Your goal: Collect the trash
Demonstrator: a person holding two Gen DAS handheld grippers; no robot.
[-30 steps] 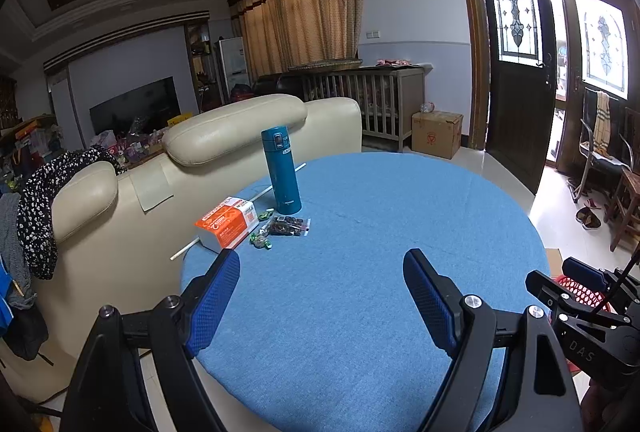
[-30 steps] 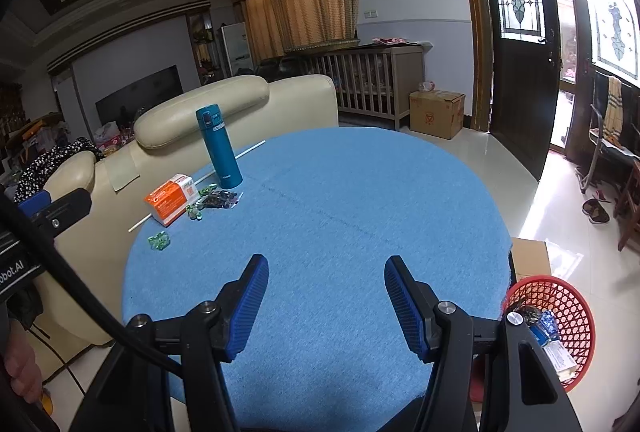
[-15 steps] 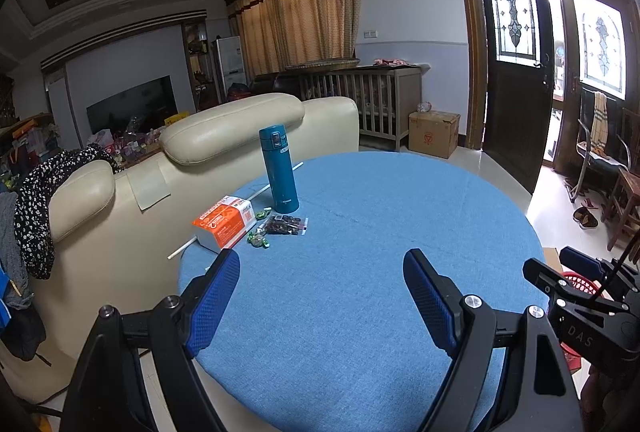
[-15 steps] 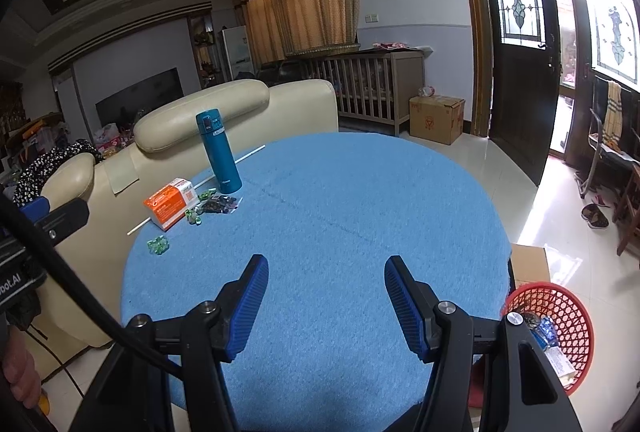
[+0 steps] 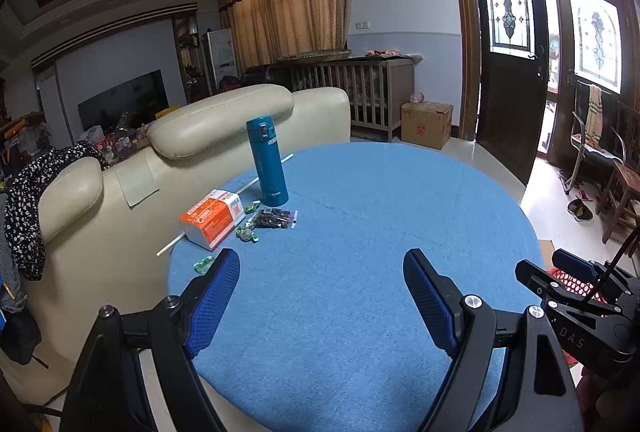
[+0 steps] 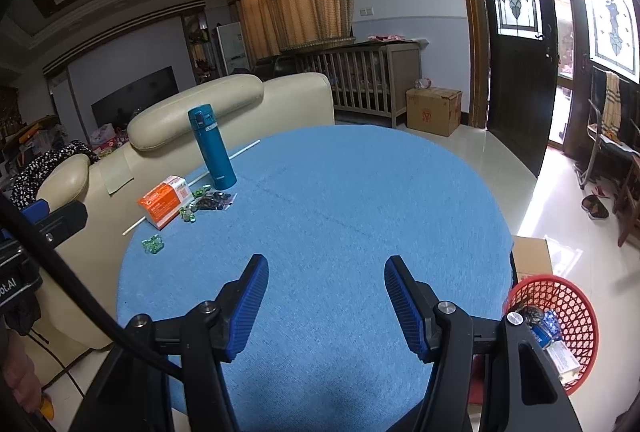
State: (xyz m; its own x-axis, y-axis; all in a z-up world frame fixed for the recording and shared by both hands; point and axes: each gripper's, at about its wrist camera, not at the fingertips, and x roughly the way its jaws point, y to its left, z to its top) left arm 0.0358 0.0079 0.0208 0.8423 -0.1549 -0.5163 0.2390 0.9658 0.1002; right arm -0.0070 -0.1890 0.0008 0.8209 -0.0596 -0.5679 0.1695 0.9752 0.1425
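Both tongs, left (image 5: 320, 296) and right (image 6: 326, 296), gape empty over round blue cloth-covered table (image 5: 360, 199)

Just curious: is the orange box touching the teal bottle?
Apart. The right wrist view shows blue cloth between the box and the bottle.

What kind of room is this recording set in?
Most likely a home living room: a cream leather sofa backs onto the round blue-clothed table, a dark flat television hangs on the far wall, and a slatted wooden crib stands by the tan curtains.
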